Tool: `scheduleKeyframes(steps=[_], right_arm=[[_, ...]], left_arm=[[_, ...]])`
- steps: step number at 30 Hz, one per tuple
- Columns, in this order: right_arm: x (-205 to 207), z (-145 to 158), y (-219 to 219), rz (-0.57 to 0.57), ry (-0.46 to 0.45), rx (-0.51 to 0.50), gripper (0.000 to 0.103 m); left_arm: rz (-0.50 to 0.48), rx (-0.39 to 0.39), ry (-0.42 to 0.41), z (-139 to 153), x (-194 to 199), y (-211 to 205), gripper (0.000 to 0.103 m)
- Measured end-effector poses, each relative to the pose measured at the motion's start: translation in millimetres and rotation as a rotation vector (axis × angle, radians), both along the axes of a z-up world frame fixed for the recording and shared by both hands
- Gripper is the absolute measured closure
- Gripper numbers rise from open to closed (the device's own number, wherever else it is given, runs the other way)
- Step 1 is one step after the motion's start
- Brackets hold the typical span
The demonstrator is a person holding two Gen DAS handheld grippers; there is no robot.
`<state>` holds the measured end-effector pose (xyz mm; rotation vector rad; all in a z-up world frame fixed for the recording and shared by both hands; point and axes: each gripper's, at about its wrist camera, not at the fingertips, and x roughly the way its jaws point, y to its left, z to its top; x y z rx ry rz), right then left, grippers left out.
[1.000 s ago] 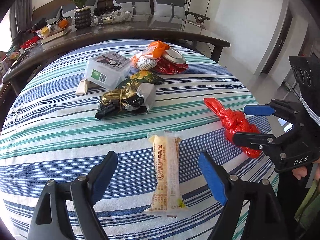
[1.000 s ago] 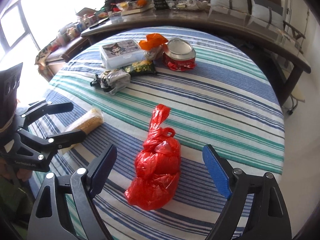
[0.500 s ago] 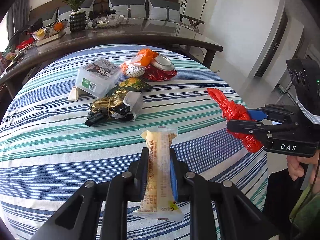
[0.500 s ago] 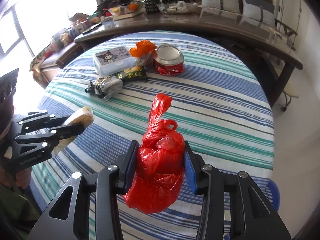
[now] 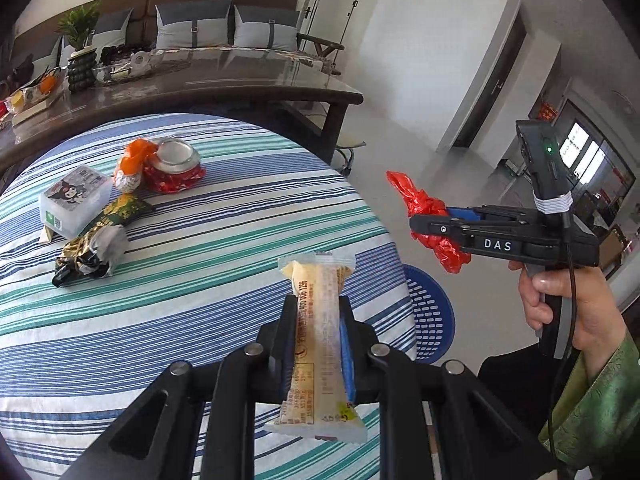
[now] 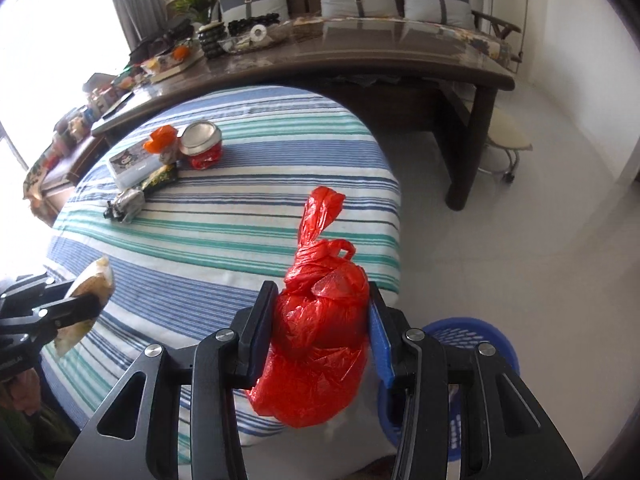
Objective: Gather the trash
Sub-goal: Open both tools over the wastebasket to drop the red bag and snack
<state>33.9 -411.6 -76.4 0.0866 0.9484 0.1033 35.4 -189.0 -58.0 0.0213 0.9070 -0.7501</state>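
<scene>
Both loads have come up off the striped surface (image 5: pixel 200 240) since a second ago, when we had our grippers spread wide around them. Now our left gripper (image 5: pixel 318 344) is clamped on the yellow snack packet (image 5: pixel 320 320), which stands roughly upright between the jaws, its sealed top poking above them and its bottom hanging below. Our right gripper (image 6: pixel 320 332) is squeezed tight on the red plastic bag (image 6: pixel 320 340), knotted end pointing up and away, the bulging bottom sagging beneath the jaws.

From the left wrist view we see that right gripper (image 5: pixel 430 224) out past the surface's edge, carrying the red bag (image 5: pixel 430 216) over the floor, just above and beyond the blue basket (image 5: pixel 432 312). From the right wrist view the blue basket (image 6: pixel 472 336) sits on the floor right beside the surface's near corner, just right of and under the bag. Our left gripper (image 6: pixel 86 298) shows at the far left there, with the packet (image 6: pixel 90 284) held over the surface's edge.

Well beyond the basket, at the far side of the surface, more rubbish sits in a cluster: a white box with a cartoon face (image 5: pixel 74 200), a crumpled foil wrapper (image 5: pixel 90 252), a green snack bag (image 5: pixel 120 212), an orange bag (image 5: pixel 134 160) and a tin on red wrapping (image 5: pixel 174 162).
</scene>
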Motion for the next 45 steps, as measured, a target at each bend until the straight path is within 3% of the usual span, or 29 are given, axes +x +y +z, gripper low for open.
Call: scheduleKeyframes(steps=[8,12,19,34,35,36,38,45], right_arm=[[-27,-3,-108,-0.17,0.04,-0.104,0.059],[-34,-23,-144,-0.242,0.087,-0.051,0.059],[-43,-33,-173,-0.294,0.128,-0.033,0.059],[-57,-57,-211,-0.336,0.186,0.023,0.055],[-56,-57,-213,-0.339,0.182,0.032,0.054],[-56,-57,-215,-0.341,0.178,0.048,0.049],[-57,-56,-220,-0.353,0.17,0.074,0.04],[-61,-41,-224,-0.377,0.107,0.078,0.034]], left_arm=[[-0.138,-0.021,0.033,2,-18,-112,0.084],[-0.158,-0.015,0.058,-12,-16,-160,0.084],[-0.179,0.002,0.119,-55,-6,-222,0.084],[-0.229,0.063,0.132,-110,7,-277,0.082],[-0.233,0.066,0.139,-114,9,-284,0.076],[-0.235,0.071,0.151,-118,10,-287,0.061],[-0.226,0.071,0.151,-121,10,-289,0.052],[-0.216,0.067,0.113,-102,0,-276,0.052]])
